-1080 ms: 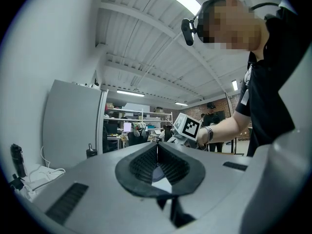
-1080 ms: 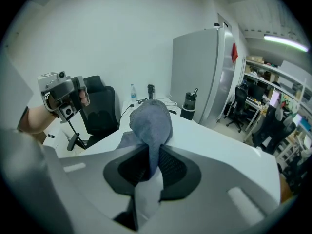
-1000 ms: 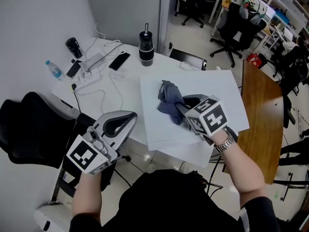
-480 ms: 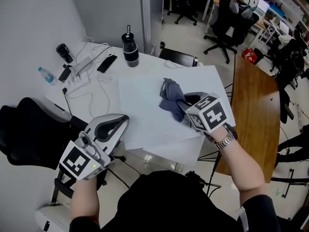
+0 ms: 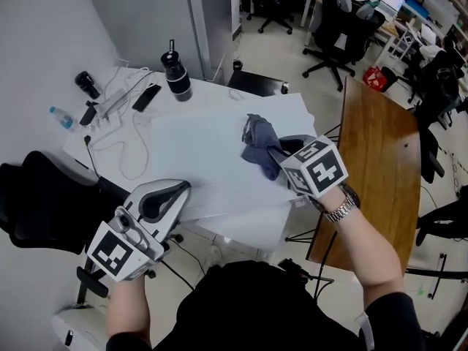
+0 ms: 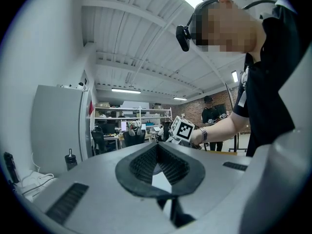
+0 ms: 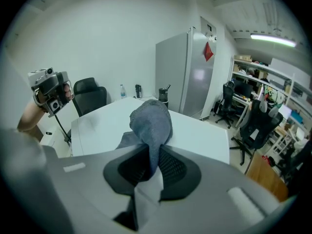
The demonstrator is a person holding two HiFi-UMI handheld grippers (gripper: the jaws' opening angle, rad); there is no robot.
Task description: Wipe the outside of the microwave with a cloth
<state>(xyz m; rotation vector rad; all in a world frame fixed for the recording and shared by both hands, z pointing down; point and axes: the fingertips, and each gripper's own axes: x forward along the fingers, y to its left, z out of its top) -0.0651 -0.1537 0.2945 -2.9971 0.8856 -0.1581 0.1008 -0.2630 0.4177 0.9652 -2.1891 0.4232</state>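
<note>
The microwave shows as a big white box whose flat top (image 5: 197,159) fills the middle of the head view. A blue-grey cloth (image 5: 257,145) lies bunched on that top near its right edge. My right gripper (image 5: 278,156) is shut on the cloth and tilts down onto it. In the right gripper view the cloth (image 7: 152,121) rises from between the jaws over the white top (image 7: 204,130). My left gripper (image 5: 172,190) hangs by the box's front left corner, shut and empty. In the left gripper view its jaws meet with nothing between them.
A black bottle (image 5: 175,73), a phone (image 5: 146,96), a power strip with cables (image 5: 110,104) and a water bottle (image 5: 62,117) lie on the white table behind the box. A black chair (image 5: 44,203) stands at left, a wooden table (image 5: 373,167) at right.
My right gripper has dragged the cloth rightward across the white top, closer to its right edge. My left gripper has stayed shut near the front left corner and shifted a little with the body.
</note>
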